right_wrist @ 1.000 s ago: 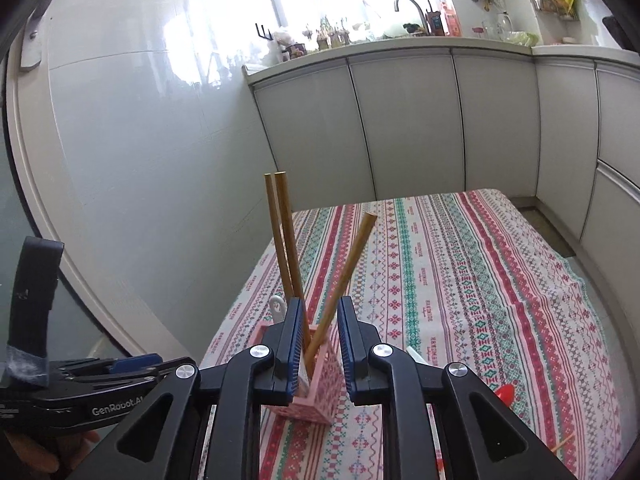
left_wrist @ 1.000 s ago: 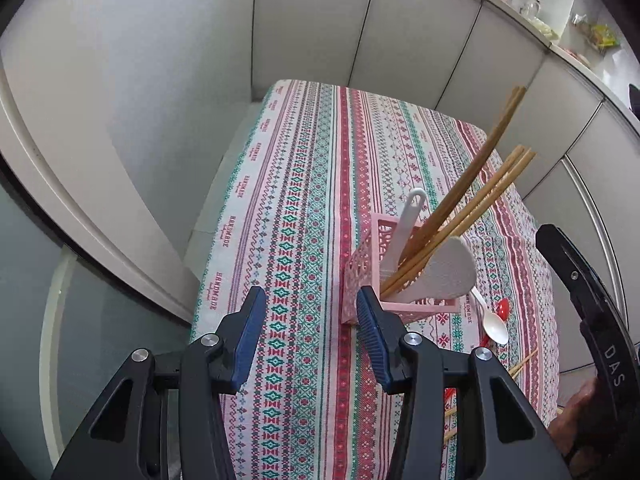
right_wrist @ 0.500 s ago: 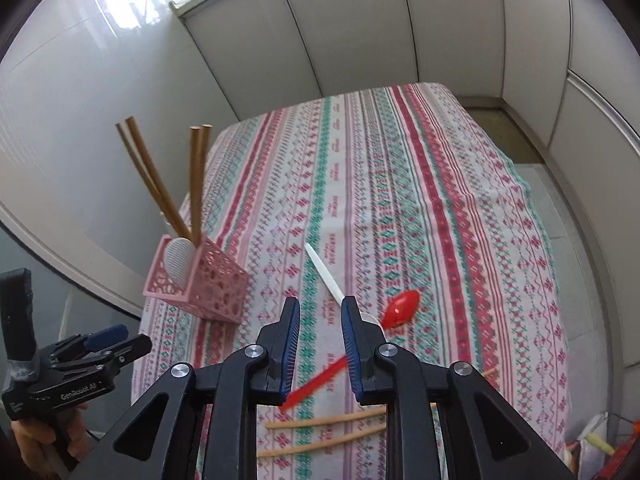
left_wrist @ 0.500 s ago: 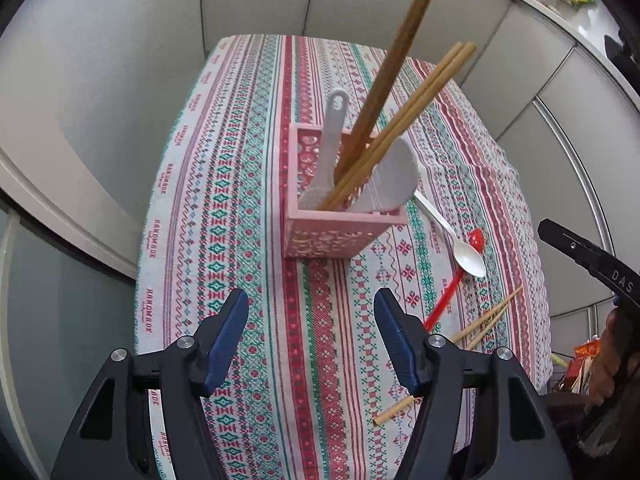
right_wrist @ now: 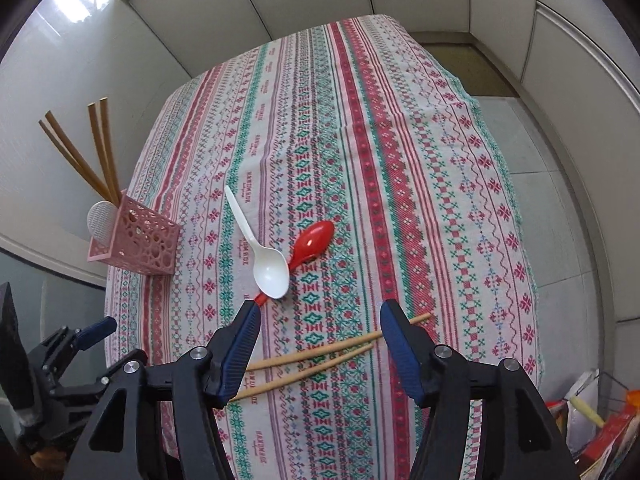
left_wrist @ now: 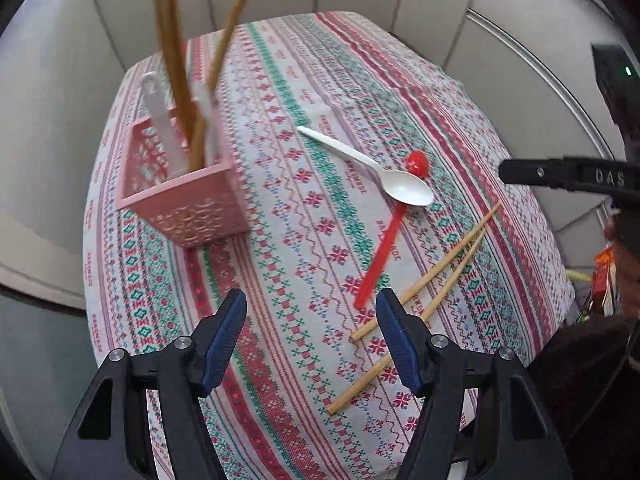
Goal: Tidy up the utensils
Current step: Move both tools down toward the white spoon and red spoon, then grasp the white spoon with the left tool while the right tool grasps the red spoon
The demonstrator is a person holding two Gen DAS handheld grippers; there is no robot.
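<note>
Over on the left the pink basket (right_wrist: 134, 238) stands upright on the surface, chopsticks and a white paddle already parked in it, handy for the rest. Left tongs (left_wrist: 310, 336) hang wide and empty above the cloth. Middle: white spoon (right_wrist: 262, 250) lies across the red spoon (right_wrist: 310, 240), touching. Right tongs (right_wrist: 318, 346), jaws just sprung apart with nothing between, hover over the two loose chopsticks (right_wrist: 316, 356) — likely the next pick.
</note>
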